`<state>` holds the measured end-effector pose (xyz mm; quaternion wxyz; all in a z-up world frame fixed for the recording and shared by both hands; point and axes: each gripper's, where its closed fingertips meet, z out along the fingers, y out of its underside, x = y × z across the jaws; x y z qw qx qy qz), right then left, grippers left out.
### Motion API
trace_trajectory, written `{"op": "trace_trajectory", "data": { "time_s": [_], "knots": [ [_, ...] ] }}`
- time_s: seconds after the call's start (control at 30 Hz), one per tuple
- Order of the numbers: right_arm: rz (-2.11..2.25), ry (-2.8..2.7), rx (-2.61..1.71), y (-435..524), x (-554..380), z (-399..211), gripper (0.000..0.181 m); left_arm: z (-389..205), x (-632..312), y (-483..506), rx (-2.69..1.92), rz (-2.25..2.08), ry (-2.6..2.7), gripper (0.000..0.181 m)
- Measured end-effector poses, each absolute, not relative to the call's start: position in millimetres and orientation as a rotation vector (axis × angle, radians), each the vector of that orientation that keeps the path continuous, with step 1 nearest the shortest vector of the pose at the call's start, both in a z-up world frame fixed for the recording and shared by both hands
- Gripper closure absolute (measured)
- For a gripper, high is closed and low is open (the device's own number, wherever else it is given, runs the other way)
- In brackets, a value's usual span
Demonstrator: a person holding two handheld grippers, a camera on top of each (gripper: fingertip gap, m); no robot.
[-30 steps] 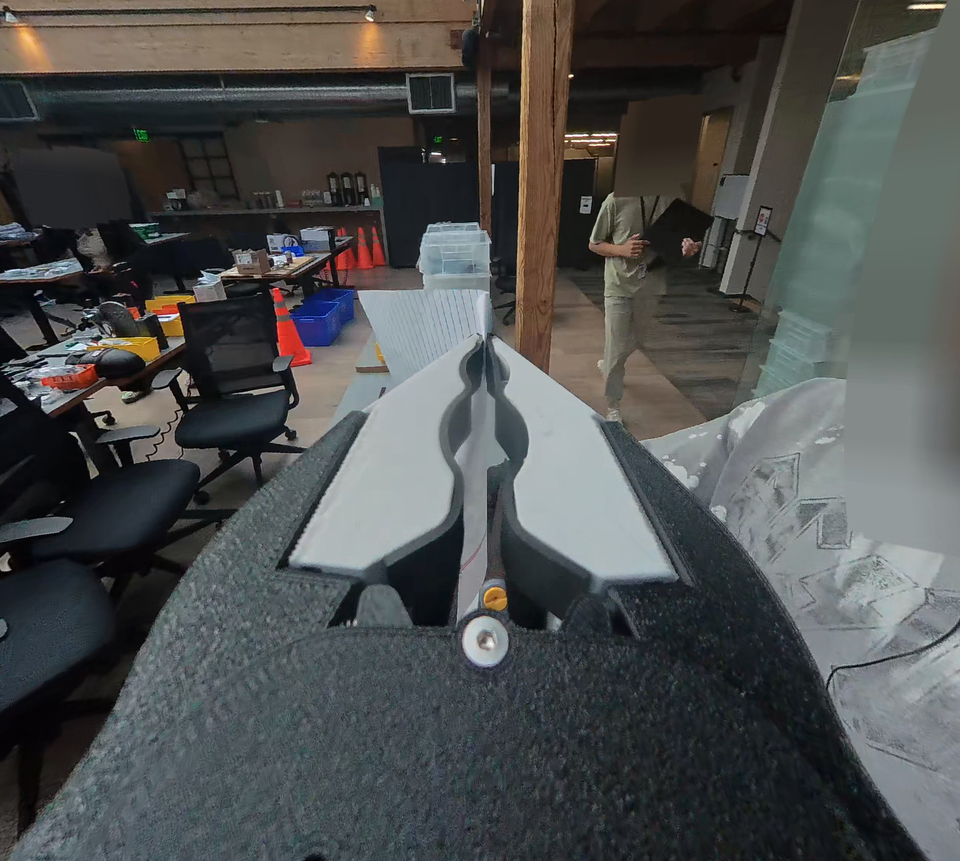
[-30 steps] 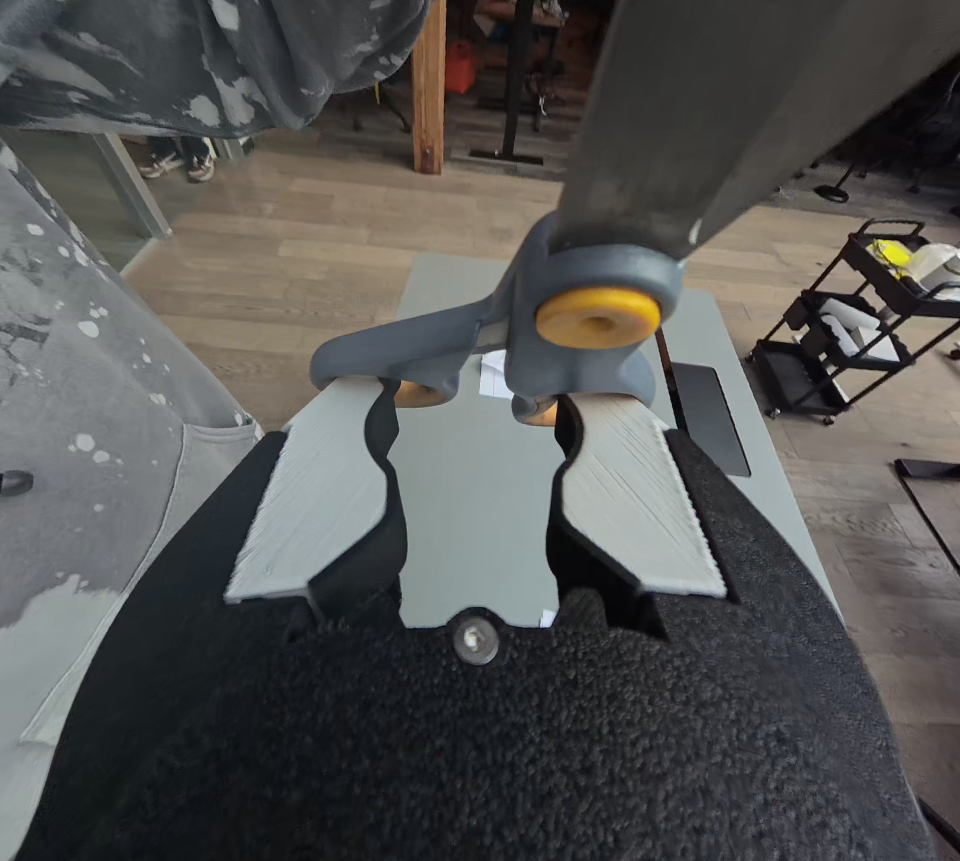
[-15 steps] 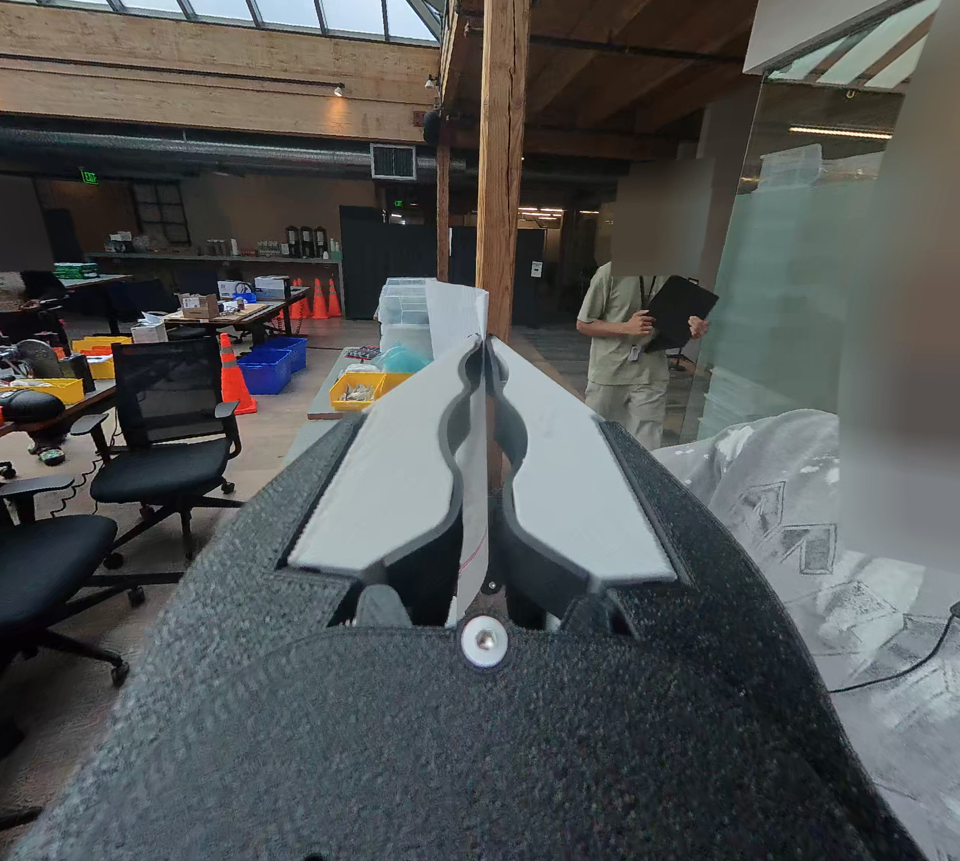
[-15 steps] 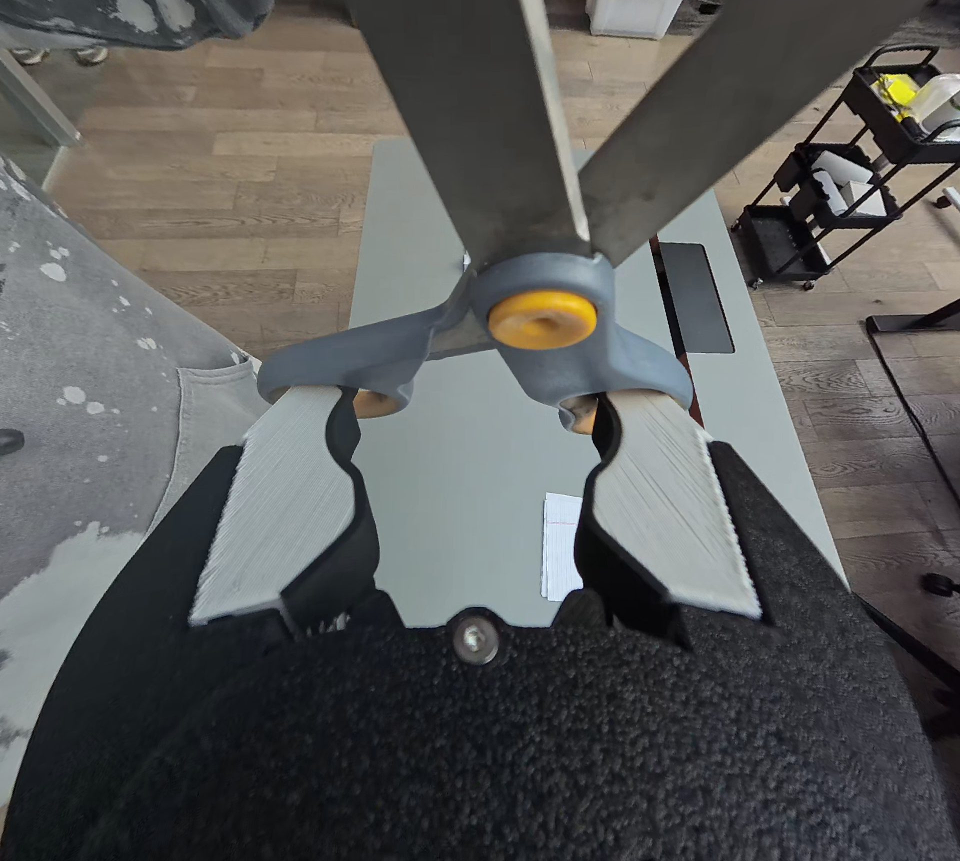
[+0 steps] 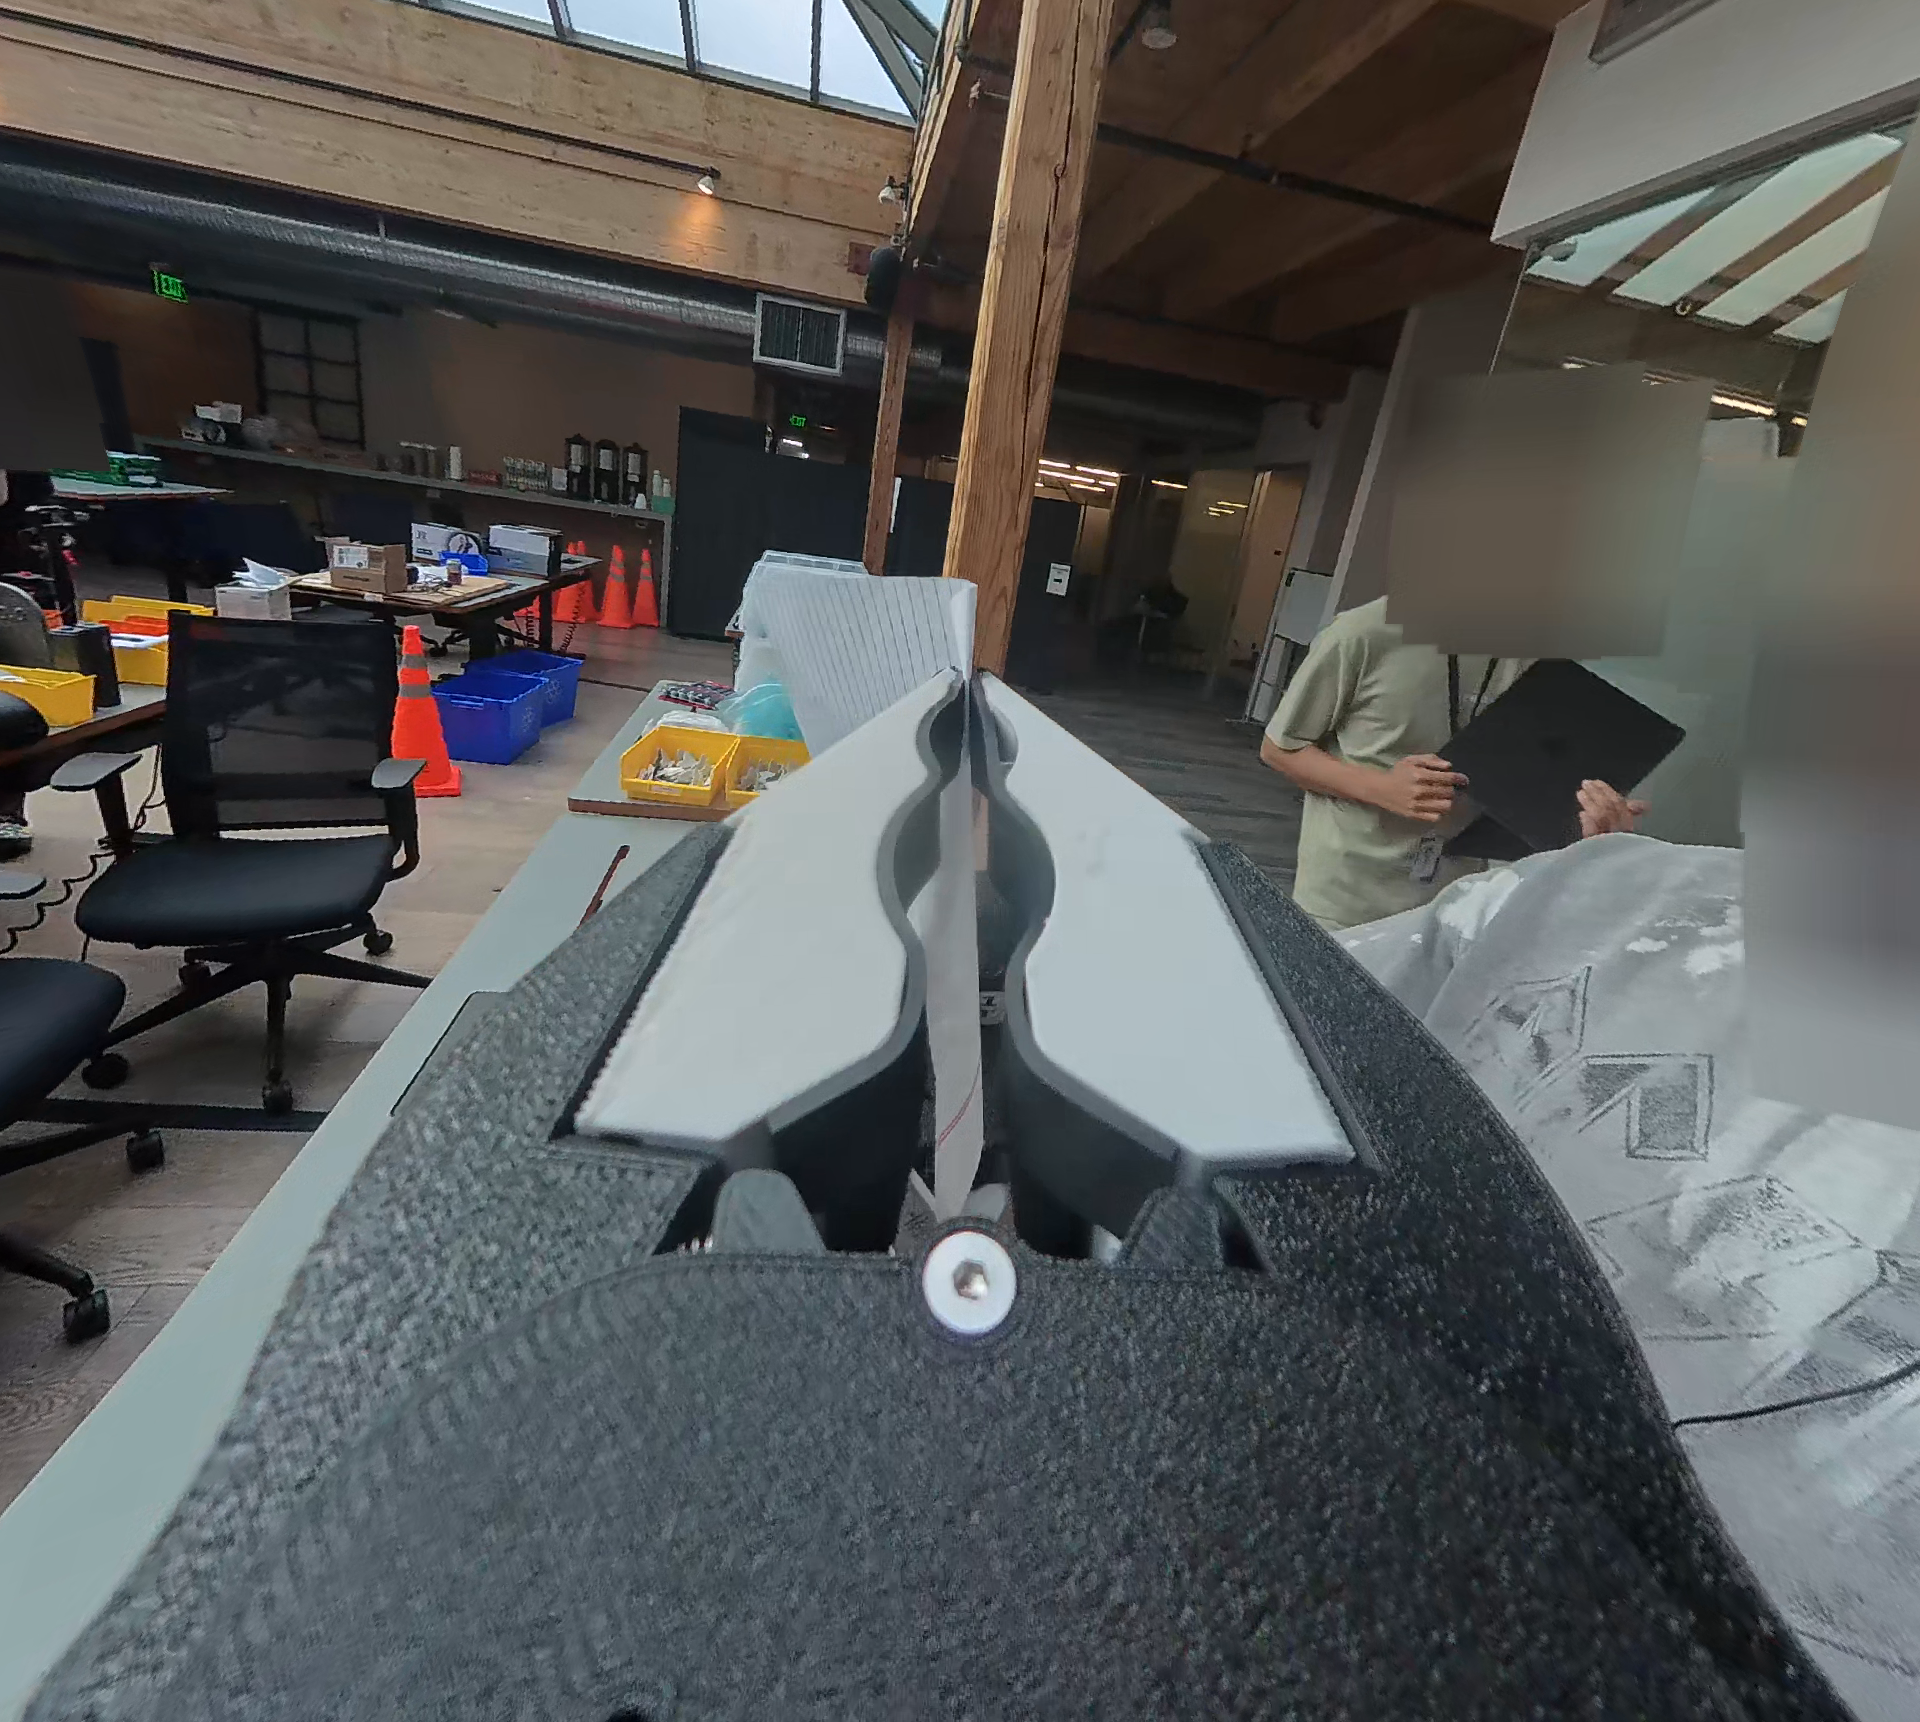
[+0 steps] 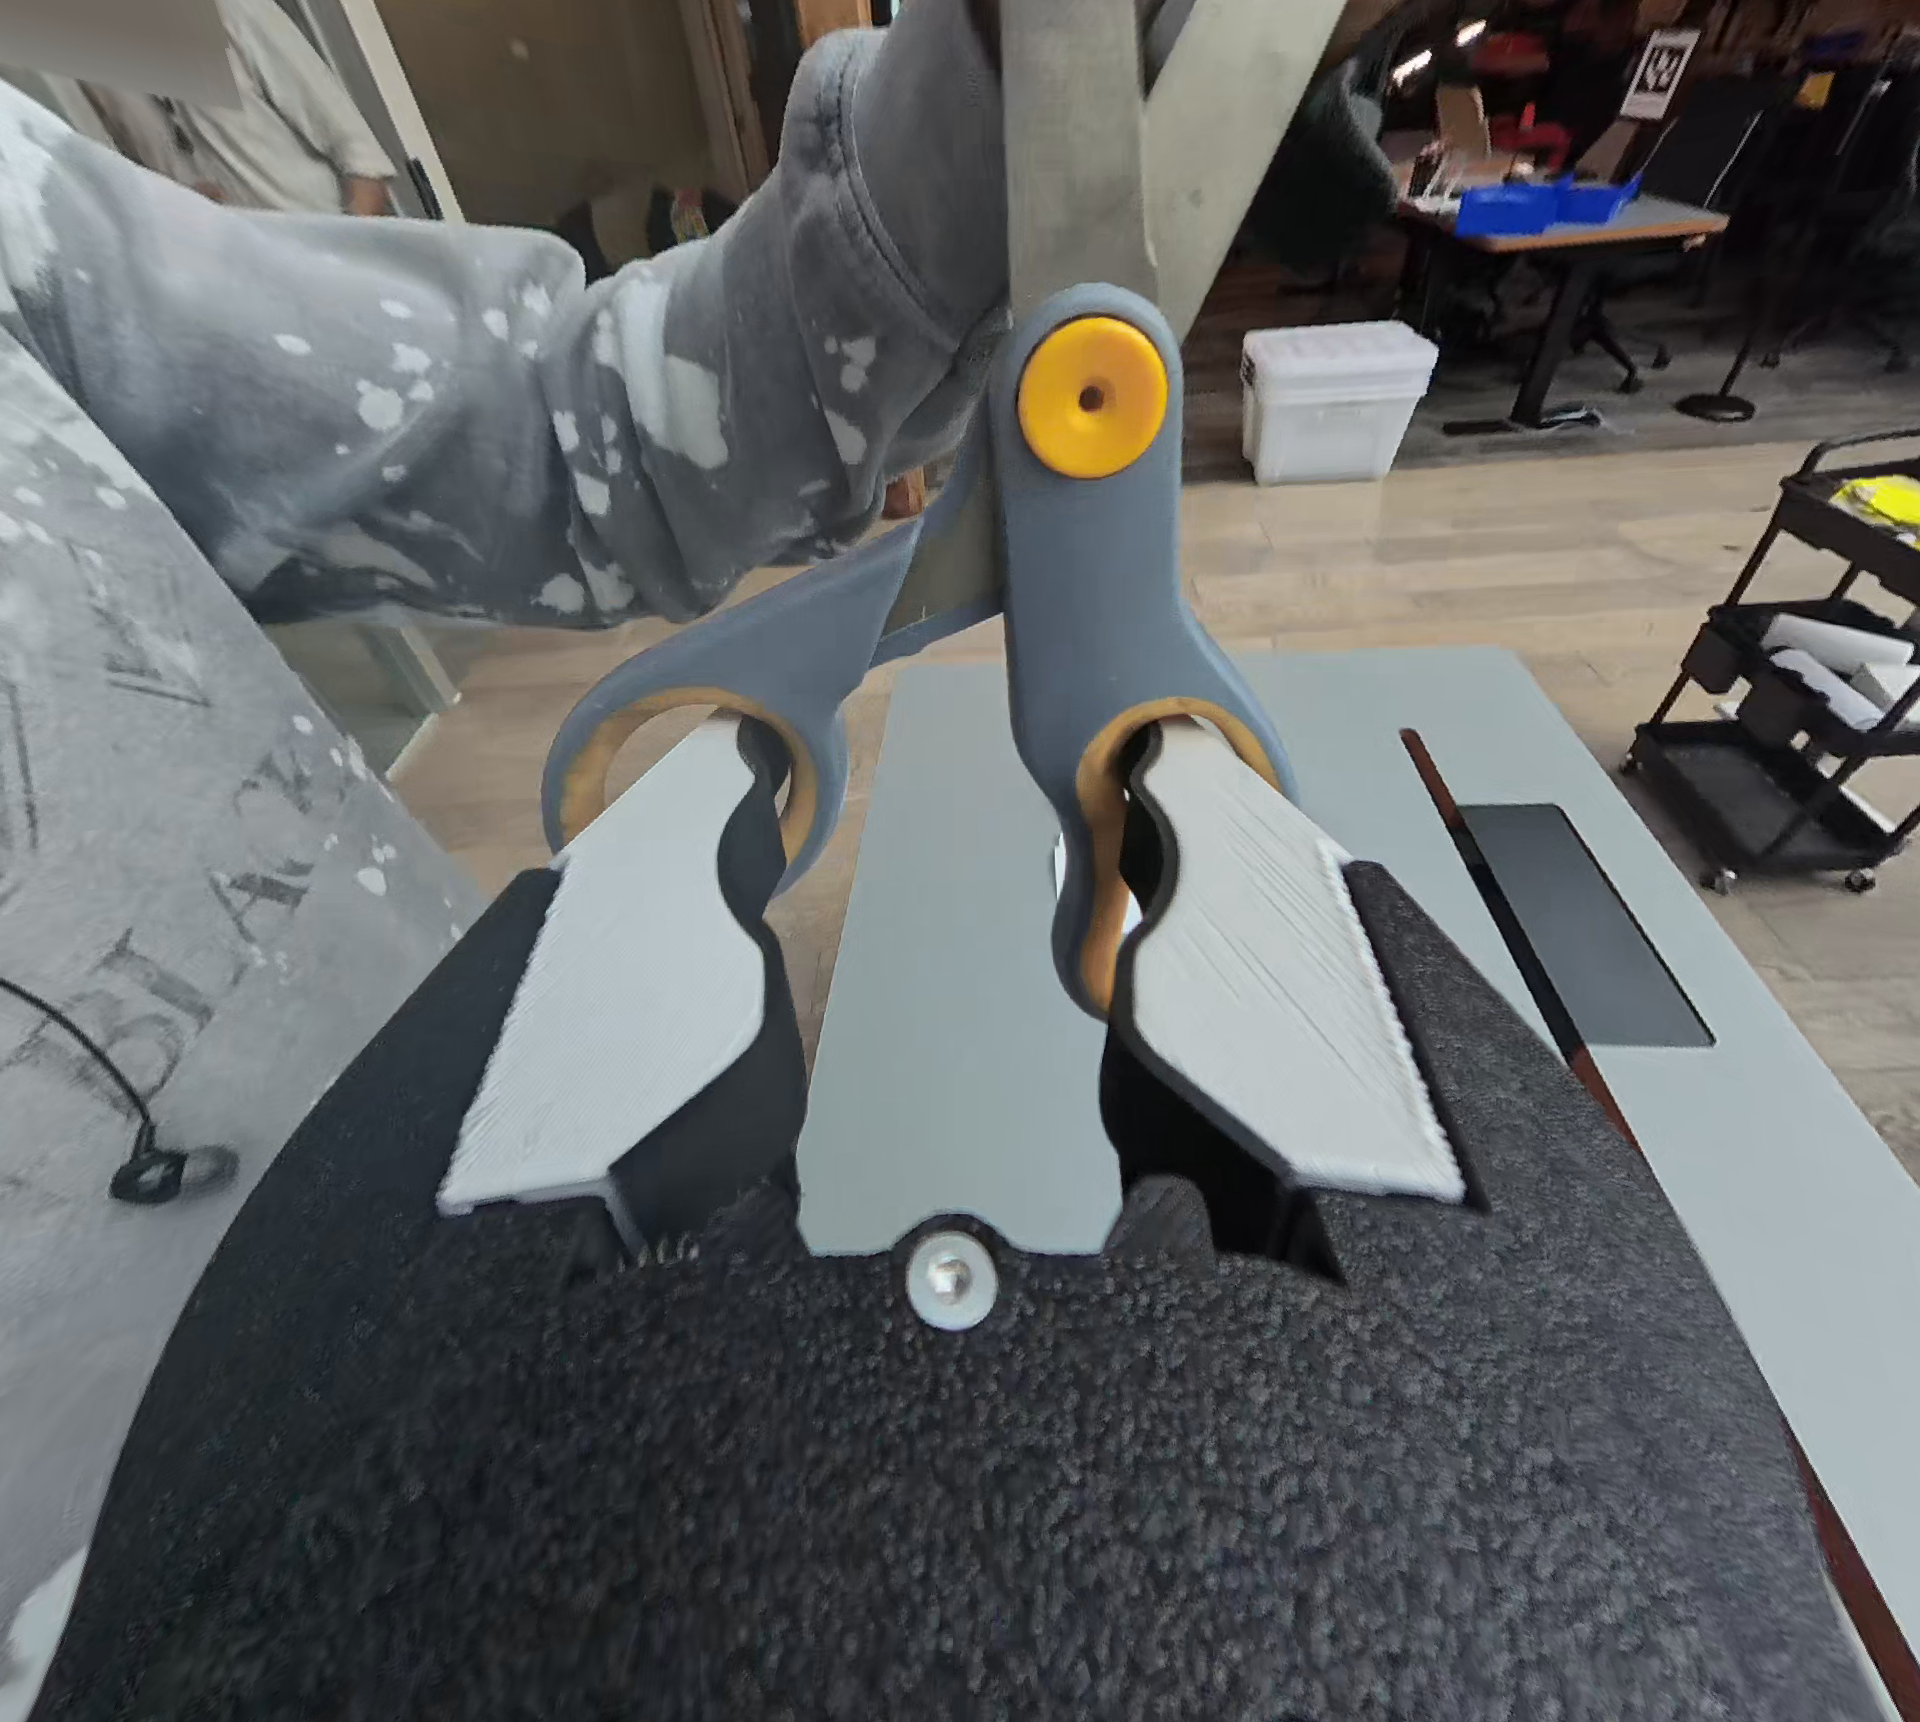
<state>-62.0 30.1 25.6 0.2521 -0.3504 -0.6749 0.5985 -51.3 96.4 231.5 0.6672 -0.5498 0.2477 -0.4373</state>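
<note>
Now left gripper (image 5: 968, 685) pinches lined paper (image 5: 868, 646); right gripper (image 6: 961, 763), spread, fills scissors (image 6: 1049, 592) loops.

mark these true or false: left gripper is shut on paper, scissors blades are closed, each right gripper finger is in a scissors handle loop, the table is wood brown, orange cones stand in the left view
1. The left gripper is shut on paper. True.
2. The scissors blades are closed. False: they are spread apart.
3. Each right gripper finger sits in a handle loop. True.
4. The table is wood brown. False: it is grey.
5. Orange cones stand on the floor. True.
</note>
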Motion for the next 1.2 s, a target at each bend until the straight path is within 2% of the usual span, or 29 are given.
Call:
{"op": "trace_trajectory", "data": {
  "time_s": [0.07,0.2,0.5,0.8,1.2],
  "knots": [
    [1.678,-1.761,-0.904,25,-71,33,0.129,233,-52,100,-1.232,-0.985,0.523,0.181],
    [1.764,-1.647,-0.859,21,-79,45,0.133,252,-65,95,-1.175,-0.958,0.483,0.181],
    [1.735,-1.574,-0.836,37,-73,50,0.134,267,-79,82,-1.197,-0.901,0.501,0.181],
    [1.598,-1.672,-0.882,52,-57,44,0.134,239,-80,81,-1.388,-0.95,0.561,0.181],
    [1.533,-1.682,-0.854,53,-54,40,0.134,235,-88,88,-1.5,-0.982,0.518,0.181]
  ]
}}
